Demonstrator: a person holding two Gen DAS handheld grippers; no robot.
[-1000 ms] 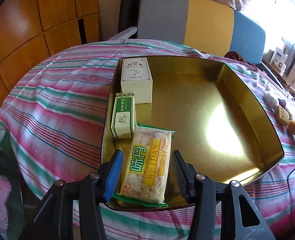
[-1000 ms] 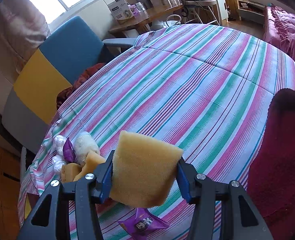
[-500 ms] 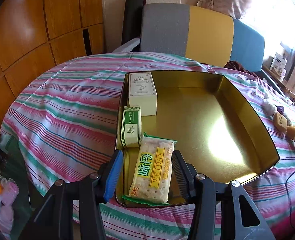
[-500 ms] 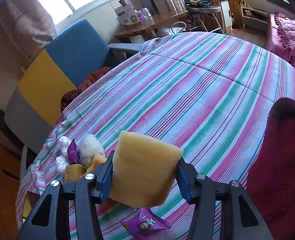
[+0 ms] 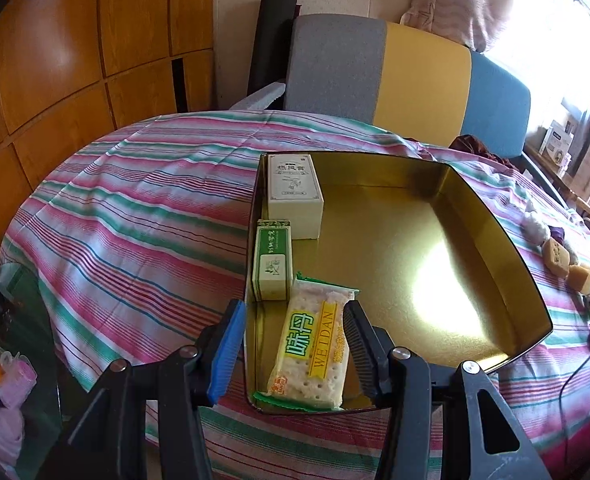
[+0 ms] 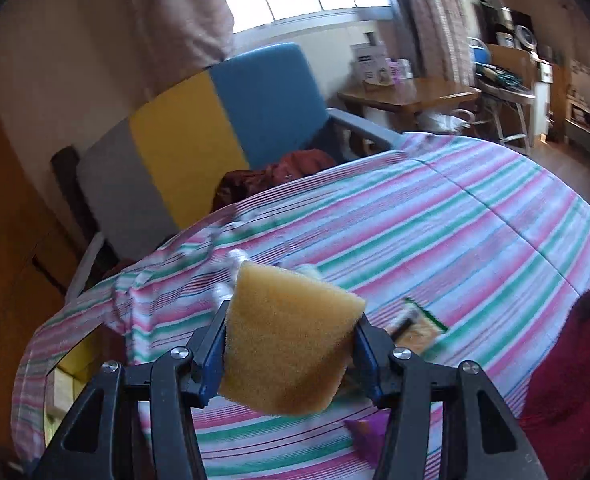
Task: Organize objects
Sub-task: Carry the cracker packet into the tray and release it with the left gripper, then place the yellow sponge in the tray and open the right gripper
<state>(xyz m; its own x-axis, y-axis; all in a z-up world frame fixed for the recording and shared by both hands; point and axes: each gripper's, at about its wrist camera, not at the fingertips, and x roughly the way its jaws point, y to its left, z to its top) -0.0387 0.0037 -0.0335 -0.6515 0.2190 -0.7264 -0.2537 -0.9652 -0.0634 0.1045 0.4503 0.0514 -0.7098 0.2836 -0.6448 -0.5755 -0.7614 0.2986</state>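
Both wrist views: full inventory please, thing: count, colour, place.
tin tray: 1, gold, on striped tablecloth
white box: 1, white, tray's far left corner
green box: 1, green and white, tray's left side, nearer than the white box
cracker pack: 1, yellow-green, tray's near left corner
sponge: 1, yellow, held above table
loose snacks: several, tan, white, purple, on cloth right of tray
tablecloth: 1, pink-green-white stripes
chair: 1, grey-yellow-blue, behind table
left gripper: fingers either side of cracker pack, not touching
right gripper: fingers clamping sponge
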